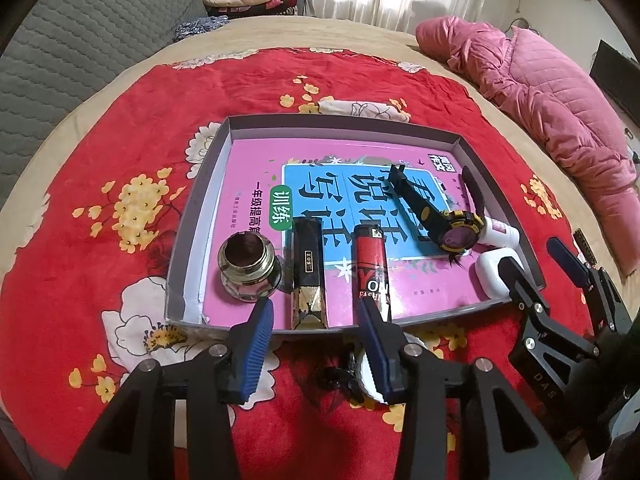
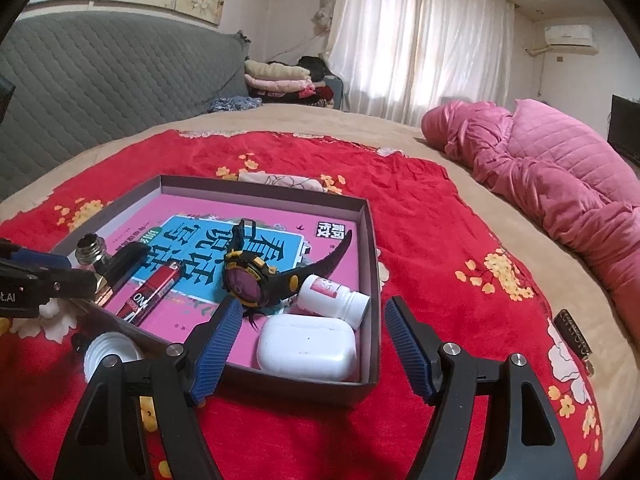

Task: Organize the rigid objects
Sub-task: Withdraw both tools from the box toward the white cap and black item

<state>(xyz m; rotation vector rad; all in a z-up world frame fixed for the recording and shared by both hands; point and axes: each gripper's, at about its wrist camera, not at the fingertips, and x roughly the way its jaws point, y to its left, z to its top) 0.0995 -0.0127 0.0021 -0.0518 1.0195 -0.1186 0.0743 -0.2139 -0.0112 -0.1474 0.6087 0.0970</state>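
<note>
A grey box on the red blanket holds a pink book, a glass jar, a black-gold case, a red lighter, a black-yellow watch, a white pill bottle and a white earbud case. My left gripper is open and empty at the box's near edge. My right gripper is open and empty over the box's near right corner. A white cap lies outside the box.
A small dark tag-like object lies on the blanket right of the box. A pink quilted jacket lies at the far right. Folded clothes and a grey headboard stand at the back.
</note>
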